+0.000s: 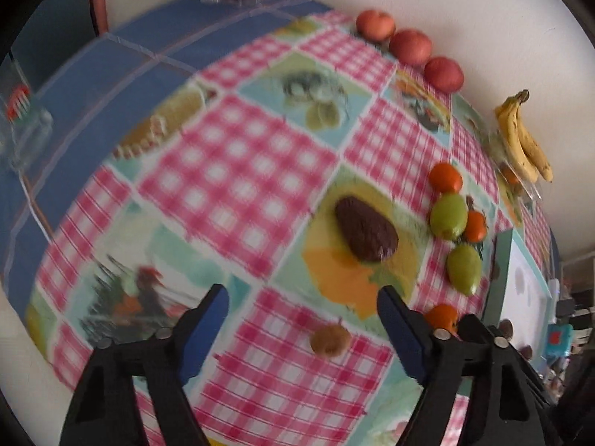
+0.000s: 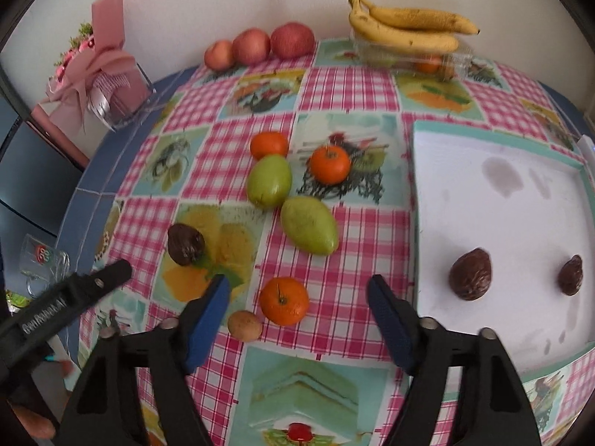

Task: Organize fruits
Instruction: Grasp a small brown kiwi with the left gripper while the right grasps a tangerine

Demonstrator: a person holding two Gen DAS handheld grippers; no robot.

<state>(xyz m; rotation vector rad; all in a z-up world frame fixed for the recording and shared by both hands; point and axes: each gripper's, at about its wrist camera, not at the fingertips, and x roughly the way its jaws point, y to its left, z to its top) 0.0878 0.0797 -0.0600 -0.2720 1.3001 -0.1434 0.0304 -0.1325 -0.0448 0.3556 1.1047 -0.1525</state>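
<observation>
Checked cloth covers the tabletop (image 2: 334, 85), strewn with fruit. Both tongs hang released and empty: left tongs (image 1: 303, 299) above a small brown fruit (image 1: 330, 340), right tongs (image 2: 295, 288) above an orange (image 2: 284, 300).

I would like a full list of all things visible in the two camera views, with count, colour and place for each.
apples: three, red, in a row at the wall.
bananas: one bunch, yellow, on a clear plastic box at the wall.
tangerines: three, orange, loose on the tablecloth.
green fruits: two, oval, mid-table, side by side.
dark brown fruits: three; two on the tray, one on the cloth.
small brown fruit: one, beside the nearest tangerine.
tray: one, white with teal rim, at the right.
tablecloth: pink check with pictures.
bouquet: pink wrapping, far left corner.
glass mug: clear, left edge.
left gripper: open, empty.
right gripper: open, around the nearest tangerine.
</observation>
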